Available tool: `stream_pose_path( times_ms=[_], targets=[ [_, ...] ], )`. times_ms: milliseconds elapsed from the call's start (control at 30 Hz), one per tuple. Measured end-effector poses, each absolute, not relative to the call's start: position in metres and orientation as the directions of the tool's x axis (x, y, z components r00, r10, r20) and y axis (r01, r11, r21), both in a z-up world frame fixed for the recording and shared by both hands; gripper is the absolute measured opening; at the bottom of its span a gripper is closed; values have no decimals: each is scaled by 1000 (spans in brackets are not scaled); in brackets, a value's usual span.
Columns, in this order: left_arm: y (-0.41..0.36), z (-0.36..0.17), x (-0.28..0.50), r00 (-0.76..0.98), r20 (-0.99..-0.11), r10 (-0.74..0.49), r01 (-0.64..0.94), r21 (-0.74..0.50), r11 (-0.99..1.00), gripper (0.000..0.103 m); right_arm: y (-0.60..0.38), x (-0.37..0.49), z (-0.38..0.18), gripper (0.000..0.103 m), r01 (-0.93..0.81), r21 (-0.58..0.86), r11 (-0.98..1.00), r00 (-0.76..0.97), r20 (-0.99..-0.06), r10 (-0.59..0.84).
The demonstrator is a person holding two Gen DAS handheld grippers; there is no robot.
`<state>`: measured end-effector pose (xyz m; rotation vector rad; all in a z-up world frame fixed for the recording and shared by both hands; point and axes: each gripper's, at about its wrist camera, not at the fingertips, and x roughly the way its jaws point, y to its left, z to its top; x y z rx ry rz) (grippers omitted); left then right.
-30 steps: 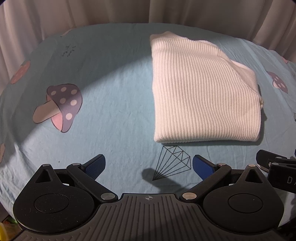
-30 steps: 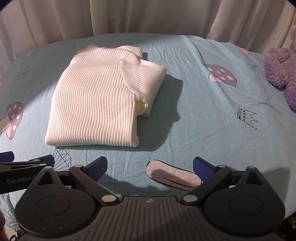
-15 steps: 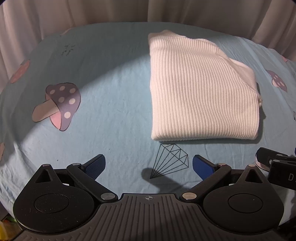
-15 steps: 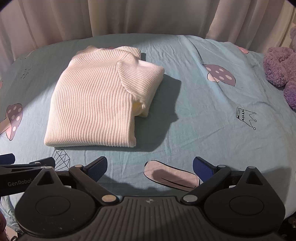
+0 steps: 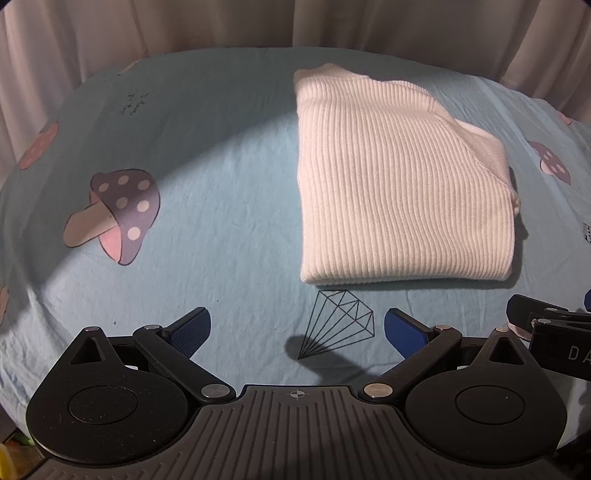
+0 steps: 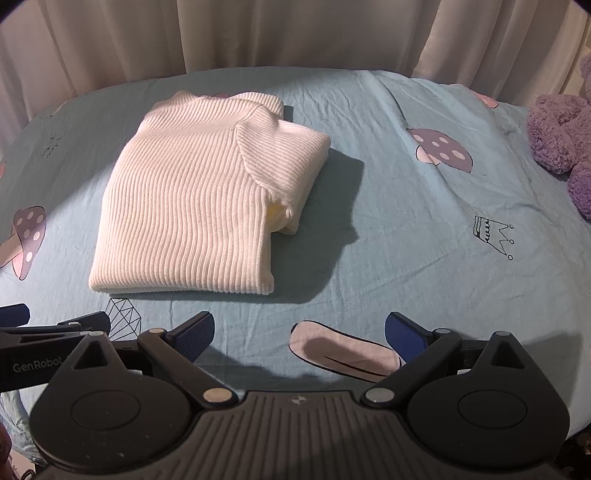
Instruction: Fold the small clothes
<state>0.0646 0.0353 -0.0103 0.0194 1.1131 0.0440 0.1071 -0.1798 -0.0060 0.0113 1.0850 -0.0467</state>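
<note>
A white ribbed knit sweater (image 5: 399,184) lies folded into a neat rectangle on the light blue bed sheet (image 5: 221,221); the right wrist view shows the same sweater (image 6: 199,199) with a sleeve tucked along its right side. My left gripper (image 5: 297,328) hovers open near the front edge of the bed, short of the sweater's near edge, with nothing between its blue pads. My right gripper (image 6: 299,330) is open too, below and right of the sweater, holding nothing. Each gripper shows at the edge of the other's view.
The sheet (image 6: 424,240) carries printed mushrooms (image 5: 110,214), a diamond (image 5: 340,328) and a crown (image 6: 493,236). A purple plush toy (image 6: 561,140) sits at the far right. Pale curtains (image 6: 295,33) hang behind the bed.
Both grippers have drawn back slightly from the sweater, which now sits a little higher in both views. The sweater itself has not moved, and both grippers stayed open.
</note>
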Motion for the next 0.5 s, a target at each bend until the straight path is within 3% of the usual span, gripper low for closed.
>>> stream_pose_path(
  times_ms=[500],
  targets=[
    [34, -12, 68, 443, -896, 41, -15, 38, 999, 103, -181, 111, -6, 99, 39, -14, 999, 469, -883, -31]
  ],
)
